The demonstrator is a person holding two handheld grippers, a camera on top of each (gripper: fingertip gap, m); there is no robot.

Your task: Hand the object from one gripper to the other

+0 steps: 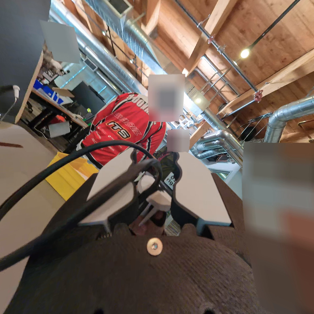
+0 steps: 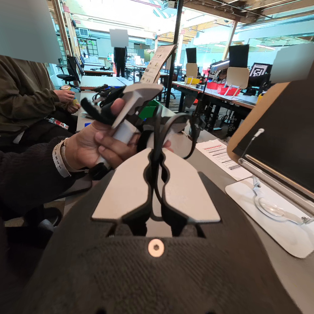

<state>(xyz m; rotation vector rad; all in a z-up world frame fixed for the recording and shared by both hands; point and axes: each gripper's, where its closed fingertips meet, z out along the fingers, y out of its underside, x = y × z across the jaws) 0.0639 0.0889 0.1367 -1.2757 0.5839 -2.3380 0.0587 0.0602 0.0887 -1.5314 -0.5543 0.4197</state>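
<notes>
An open workshop fills both views: rows of desks under timber beams and silver ducts, with a grey table (image 2: 212, 151) in the foreground. At three o'clock in the right wrist view one dark monitor (image 2: 278, 136) on a white stand is cut off by the frame edge, and a printed sheet (image 2: 219, 156) lies just beside its base; its lettering goes unquoted. One person in a red printed jersey (image 1: 125, 129) stands at twelve o'clock in the left wrist view, with one yellow bin (image 1: 68, 176) at nine o'clock. The right gripper (image 2: 156, 155) has its two white fingers pressed together on the black cable (image 2: 157, 146), which rises between them toward twelve o'clock and loops across to the left gripper (image 2: 149, 105), held in a hand (image 2: 95, 144) at ten o'clock. In its own view the left gripper (image 1: 155, 161) has fingers standing apart, the cable (image 1: 71, 161) crossing its nine o'clock finger; whether it grips there is blurred and hard to judge.
</notes>
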